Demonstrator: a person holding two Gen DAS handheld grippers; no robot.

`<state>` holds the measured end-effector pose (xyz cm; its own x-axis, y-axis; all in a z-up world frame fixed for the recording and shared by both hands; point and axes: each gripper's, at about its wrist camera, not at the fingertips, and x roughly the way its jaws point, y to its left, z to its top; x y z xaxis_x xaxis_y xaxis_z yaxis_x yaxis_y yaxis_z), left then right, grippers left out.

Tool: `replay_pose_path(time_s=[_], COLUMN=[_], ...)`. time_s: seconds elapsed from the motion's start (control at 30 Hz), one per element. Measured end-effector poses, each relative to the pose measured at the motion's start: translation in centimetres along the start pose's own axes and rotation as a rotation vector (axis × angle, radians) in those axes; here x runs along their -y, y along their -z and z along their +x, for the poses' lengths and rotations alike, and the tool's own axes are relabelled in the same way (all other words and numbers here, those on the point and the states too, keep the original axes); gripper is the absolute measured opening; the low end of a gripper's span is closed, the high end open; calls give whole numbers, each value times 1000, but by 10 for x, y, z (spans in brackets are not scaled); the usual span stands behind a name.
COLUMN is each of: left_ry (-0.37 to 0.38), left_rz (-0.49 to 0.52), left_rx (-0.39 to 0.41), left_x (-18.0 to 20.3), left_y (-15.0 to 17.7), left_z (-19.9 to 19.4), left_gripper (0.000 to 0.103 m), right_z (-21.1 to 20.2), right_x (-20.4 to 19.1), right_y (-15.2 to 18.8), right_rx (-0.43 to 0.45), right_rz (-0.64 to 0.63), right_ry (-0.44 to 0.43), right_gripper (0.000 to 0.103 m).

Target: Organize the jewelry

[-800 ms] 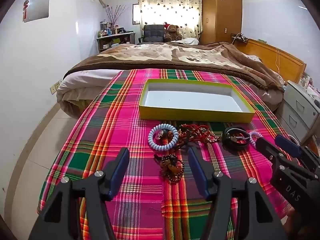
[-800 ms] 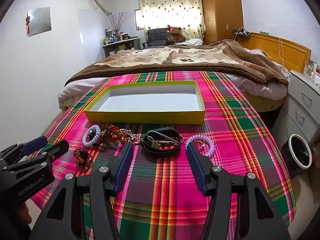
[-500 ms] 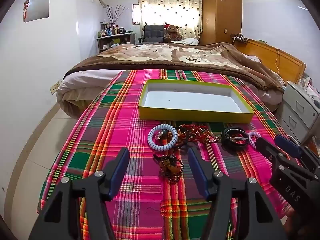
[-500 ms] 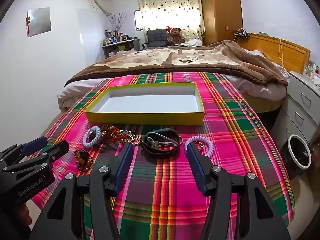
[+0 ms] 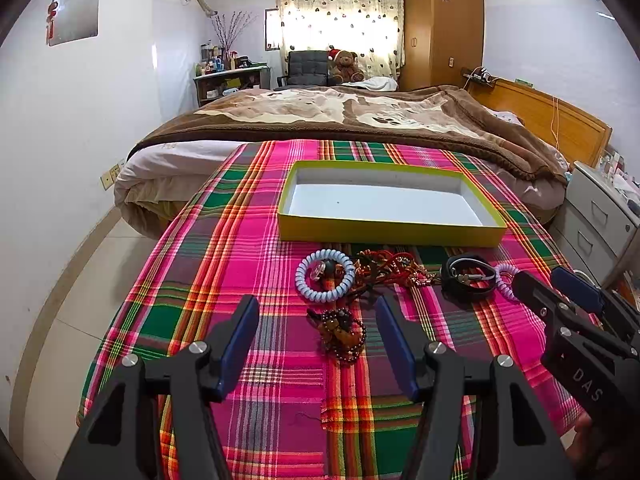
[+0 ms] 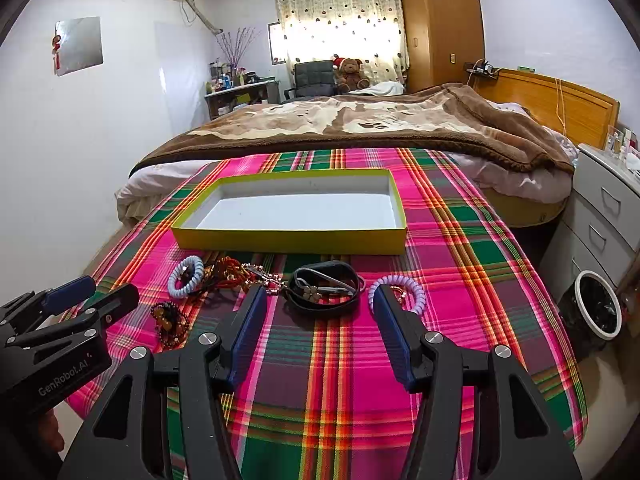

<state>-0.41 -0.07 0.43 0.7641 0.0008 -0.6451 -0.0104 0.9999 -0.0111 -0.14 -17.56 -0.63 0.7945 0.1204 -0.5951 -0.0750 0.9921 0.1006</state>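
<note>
Jewelry (image 5: 384, 280) is lying loose on the plaid worktop (image 5: 224, 264), just in front of the yellow box (image 5: 390, 234), which is holding nothing yet. Both the left gripper (image 5: 316, 326) and right gripper (image 6: 318, 316) are hovering spread wide, grasping nothing; all sorting is remaining.

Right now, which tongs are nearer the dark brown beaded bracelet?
Left. The left tongs stand open with the dark brown beaded bracelet lying between their tips; the right tongs sit further right, facing the black leather strap.
</note>
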Motion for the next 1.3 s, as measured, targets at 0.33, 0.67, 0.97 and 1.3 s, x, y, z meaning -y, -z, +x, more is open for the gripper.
replay_pose_path(time_s=[0.33, 0.67, 0.97, 1.3], left_ry=[1, 3, 4, 1], left_rz=[1, -1, 1, -1], left_rx=[-5, -12, -12, -13], left_x=[-2, -4, -6, -5], left_y=[0, 2, 3, 3], left_z=[1, 2, 4, 5], left_gripper=[63, 63, 63, 63], right_z=[-2, -2, -2, -2], right_x=[0, 0, -1, -2], right_y=[-1, -1, 0, 0], right_rx=[-2, 0, 0, 0], right_rz=[0, -3, -3, -3], right_ry=[1, 0, 3, 4], right_gripper=[56, 56, 56, 56])
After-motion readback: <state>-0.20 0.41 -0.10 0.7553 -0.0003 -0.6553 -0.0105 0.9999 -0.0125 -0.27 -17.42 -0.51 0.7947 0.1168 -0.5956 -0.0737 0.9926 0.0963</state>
